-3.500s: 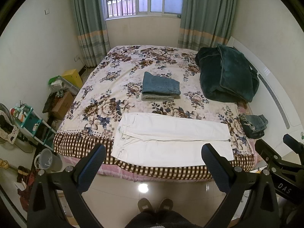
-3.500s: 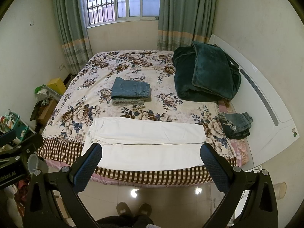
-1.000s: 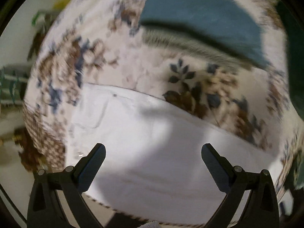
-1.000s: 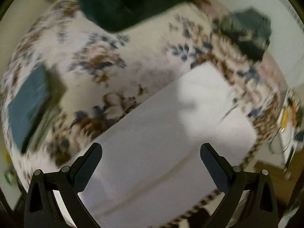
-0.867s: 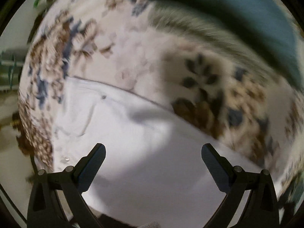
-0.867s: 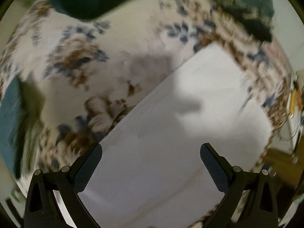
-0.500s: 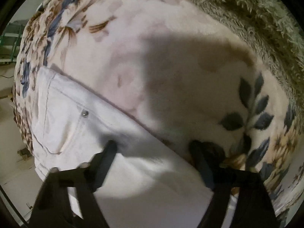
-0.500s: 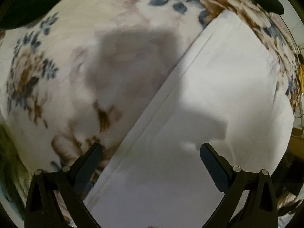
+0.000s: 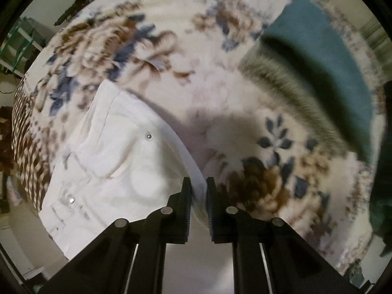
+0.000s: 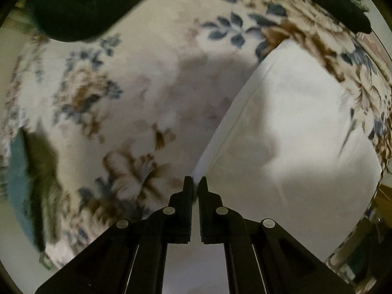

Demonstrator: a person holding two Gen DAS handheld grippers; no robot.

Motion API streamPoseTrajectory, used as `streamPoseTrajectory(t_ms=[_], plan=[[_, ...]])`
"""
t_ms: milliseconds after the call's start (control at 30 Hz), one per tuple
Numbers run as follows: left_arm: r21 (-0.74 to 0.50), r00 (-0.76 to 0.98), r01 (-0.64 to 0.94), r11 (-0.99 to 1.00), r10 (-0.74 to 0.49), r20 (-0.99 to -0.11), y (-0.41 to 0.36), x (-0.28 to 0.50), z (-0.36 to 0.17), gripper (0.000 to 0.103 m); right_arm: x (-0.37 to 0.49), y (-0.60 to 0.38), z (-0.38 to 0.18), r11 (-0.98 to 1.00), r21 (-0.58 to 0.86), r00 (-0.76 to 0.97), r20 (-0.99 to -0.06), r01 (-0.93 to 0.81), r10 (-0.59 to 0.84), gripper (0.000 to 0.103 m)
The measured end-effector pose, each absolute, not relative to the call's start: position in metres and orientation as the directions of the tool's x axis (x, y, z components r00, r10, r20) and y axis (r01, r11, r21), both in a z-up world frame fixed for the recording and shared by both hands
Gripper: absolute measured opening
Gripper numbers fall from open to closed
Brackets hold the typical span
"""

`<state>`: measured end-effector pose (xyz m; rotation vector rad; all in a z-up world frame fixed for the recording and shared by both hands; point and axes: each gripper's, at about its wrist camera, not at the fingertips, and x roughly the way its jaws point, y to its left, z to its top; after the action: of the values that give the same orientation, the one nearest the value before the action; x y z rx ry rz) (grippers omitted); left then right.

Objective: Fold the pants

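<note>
White pants [image 9: 115, 161] lie on the floral bedspread [image 9: 191, 78], waist end with pocket and rivets at the left. My left gripper [image 9: 198, 191] is shut on the far edge of the pants near the waist and lifts it a little. In the right wrist view the leg end of the white pants [image 10: 294, 137] spreads to the right. My right gripper [image 10: 195, 186] is shut on the far edge of the leg, which rises into the jaws.
A folded stack, blue jeans [image 9: 325, 56] on a grey fuzzy garment [image 9: 291, 90], lies beyond the waist; it also shows in the right wrist view [image 10: 17, 171]. A dark green blanket [image 10: 80, 5] and dark clothes [image 10: 338, 7] lie farther back. The checked bed edge [image 9: 27, 132] is at the left.
Both grippers came down from open above the pants and closed on the far edge. The edge now lifts off the bedspread in both views.
</note>
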<state>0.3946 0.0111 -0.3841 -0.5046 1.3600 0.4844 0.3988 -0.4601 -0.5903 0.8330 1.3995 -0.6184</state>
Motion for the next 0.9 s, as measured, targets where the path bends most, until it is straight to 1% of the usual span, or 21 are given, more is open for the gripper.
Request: streamPoseTrajectory(t_ms=[100, 133, 200, 233, 267, 300, 400, 467, 667, 767, 900], plan=[[-0.115, 0.226, -0.584, 0.804, 0.025, -0.974, 0.008, 0.348, -0.344, 0.009, 0.373, -0.456, -0.559, 0.609, 0.204, 0.160, -0.979, 0.767, 0.127, 0.004], [-0.130, 0.243, -0.581, 0.804, 0.019, -0.970, 0.019, 0.352, -0.353, 0.009, 0.367, -0.460, -0.550, 0.611, 0.221, 0.173, -0.975, 0.761, 0.137, 0.004], [-0.153, 0.278, -0.571, 0.807, 0.014, -0.961, 0.023, 0.318, -0.334, 0.009, 0.343, -0.467, -0.532, 0.618, 0.253, 0.199, -0.968, 0.745, 0.156, 0.004], [-0.160, 0.286, -0.570, 0.806, 0.012, -0.958, 0.029, 0.322, -0.347, 0.009, 0.329, -0.471, -0.521, 0.620, 0.264, 0.207, -0.964, 0.739, 0.164, 0.004], [-0.162, 0.292, -0.568, 0.807, 0.014, -0.956, 0.028, 0.300, -0.340, 0.009, 0.309, -0.478, -0.506, 0.627, 0.274, 0.215, -0.962, 0.729, 0.171, 0.004], [-0.162, 0.290, -0.571, 0.805, 0.013, -0.957, 0.037, 0.289, -0.351, 0.009, 0.296, -0.485, -0.498, 0.632, 0.278, 0.217, -0.961, 0.723, 0.174, 0.004], [-0.148, 0.265, -0.587, 0.796, 0.016, -0.964, 0.048, 0.238, -0.366, 0.009, 0.245, -0.488, -0.491, 0.652, 0.271, 0.210, -0.963, 0.708, 0.171, 0.004], [-0.133, 0.237, -0.602, 0.788, 0.017, -0.971, 0.053, 0.216, -0.383, 0.009, 0.212, -0.487, -0.497, 0.660, 0.254, 0.193, -0.967, 0.707, 0.166, 0.004], [-0.080, 0.136, -0.655, 0.751, 0.013, -0.991, 0.064, 0.165, -0.455, 0.009, 0.154, -0.491, -0.539, 0.672, 0.199, 0.108, -0.979, 0.713, 0.175, 0.004], [-0.065, 0.103, -0.674, 0.736, 0.006, -0.995, 0.068, 0.151, -0.490, 0.009, 0.142, -0.491, -0.557, 0.689, 0.172, 0.076, -0.983, 0.704, 0.167, 0.004], [-0.043, 0.075, -0.677, 0.734, 0.011, -0.997, 0.067, 0.144, -0.512, 0.009, 0.131, -0.492, -0.579, 0.691, 0.150, 0.037, -0.984, 0.707, 0.175, 0.004]])
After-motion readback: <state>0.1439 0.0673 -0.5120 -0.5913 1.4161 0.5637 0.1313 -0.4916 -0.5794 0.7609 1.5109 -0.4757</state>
